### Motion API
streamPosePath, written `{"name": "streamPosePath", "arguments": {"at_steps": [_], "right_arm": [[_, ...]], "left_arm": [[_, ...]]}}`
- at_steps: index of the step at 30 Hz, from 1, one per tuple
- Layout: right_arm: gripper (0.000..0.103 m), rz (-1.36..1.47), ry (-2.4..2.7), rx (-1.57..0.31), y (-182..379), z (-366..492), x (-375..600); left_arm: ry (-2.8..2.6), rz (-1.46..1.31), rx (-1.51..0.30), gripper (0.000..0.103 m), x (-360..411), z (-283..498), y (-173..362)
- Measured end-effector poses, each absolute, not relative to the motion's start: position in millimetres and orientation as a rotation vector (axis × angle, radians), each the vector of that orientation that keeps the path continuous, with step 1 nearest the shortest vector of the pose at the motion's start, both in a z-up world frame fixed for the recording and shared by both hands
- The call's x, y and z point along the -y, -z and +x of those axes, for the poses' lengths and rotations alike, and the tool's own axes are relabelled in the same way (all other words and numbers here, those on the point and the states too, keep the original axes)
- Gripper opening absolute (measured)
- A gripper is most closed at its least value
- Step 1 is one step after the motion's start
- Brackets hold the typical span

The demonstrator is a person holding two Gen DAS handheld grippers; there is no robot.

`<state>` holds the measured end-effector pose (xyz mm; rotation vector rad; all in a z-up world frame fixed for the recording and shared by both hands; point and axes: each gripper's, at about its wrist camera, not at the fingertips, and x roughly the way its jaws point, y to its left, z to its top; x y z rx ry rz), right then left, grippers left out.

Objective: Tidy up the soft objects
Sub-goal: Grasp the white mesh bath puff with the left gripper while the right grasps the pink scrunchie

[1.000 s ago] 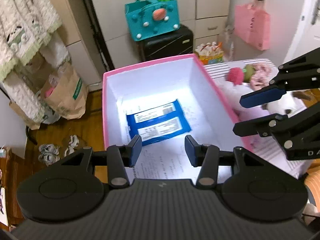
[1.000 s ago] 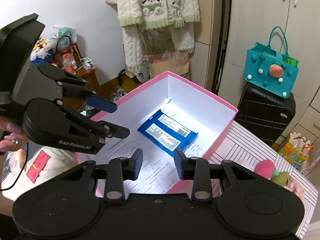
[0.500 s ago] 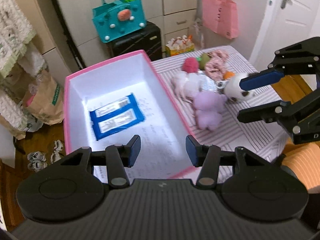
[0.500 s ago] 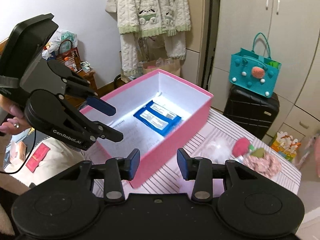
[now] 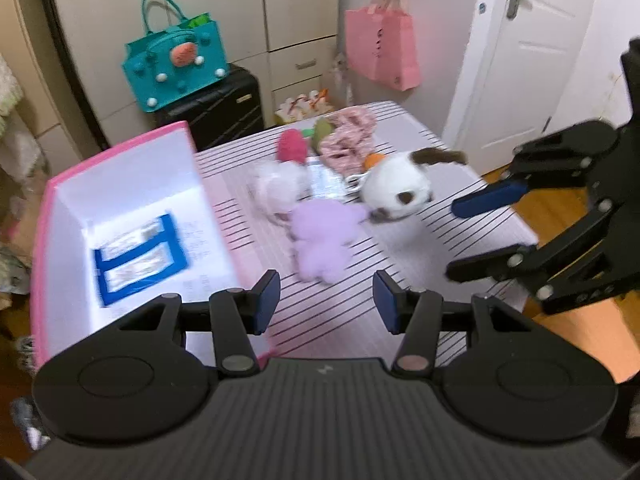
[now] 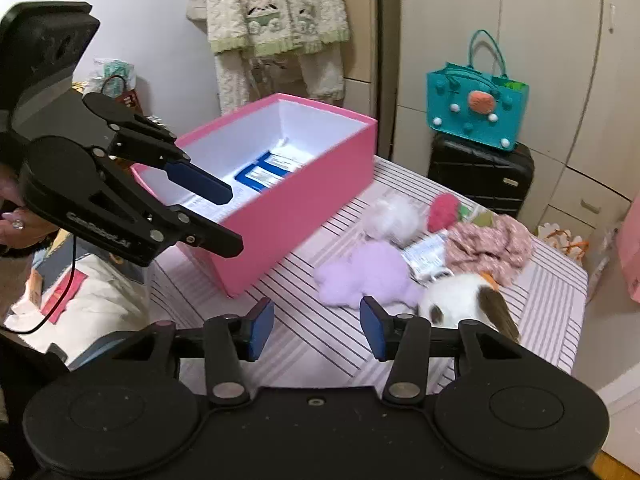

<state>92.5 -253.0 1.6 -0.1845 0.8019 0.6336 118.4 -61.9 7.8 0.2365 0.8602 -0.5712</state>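
Observation:
A pink box (image 5: pixel 120 152) (image 6: pixel 296 204) with a white inside holds a blue packet (image 5: pixel 140 256) (image 6: pixel 266 172). To its right on the striped table lie soft toys: a purple plush (image 5: pixel 324 236) (image 6: pixel 368 272), a white and brown plush dog (image 5: pixel 400 184) (image 6: pixel 464 300), a white fluffy toy (image 5: pixel 276 188) (image 6: pixel 392 216), a red plush (image 5: pixel 292 146) (image 6: pixel 442 212) and a pink floral cloth (image 5: pixel 348 140) (image 6: pixel 488 244). My left gripper (image 5: pixel 326 306) (image 6: pixel 230 216) is open and empty above the table beside the box. My right gripper (image 6: pixel 316 330) (image 5: pixel 476 236) is open and empty, just short of the purple plush.
A silver packet (image 6: pixel 426 256) lies among the toys. A teal bag (image 5: pixel 176 64) sits on a black suitcase (image 6: pixel 480 172) behind the table. A pink bag (image 5: pixel 380 48) hangs by a white door (image 5: pixel 532 52). The table's right edge (image 5: pixel 516 216) drops to a wooden floor.
Both grippers have swung right, from over the box to over the table with the soft toys. Both stay open and empty.

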Motion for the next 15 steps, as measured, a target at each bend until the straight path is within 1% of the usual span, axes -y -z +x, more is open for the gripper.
{"name": "streamPosePath", "arguments": {"at_steps": [2, 8, 15], "right_arm": [[0.055, -0.177, -0.626, -0.804, 7.1, 92.8, 262.6], [0.056, -0.132, -0.597, -0.847, 35.0, 100.6, 289.9], [0.056, -0.085, -0.549, -0.825, 29.2, 120.3, 324.5]], "left_arm": [[0.575, 0.221, -0.854, 0.050, 72.1, 119.1, -3.7], [0.572, 0.193, -0.863, 0.050, 96.9, 132.3, 13.6], [0.519, 0.170, -0.907, 0.050, 117.4, 158.5, 37.0]]}}
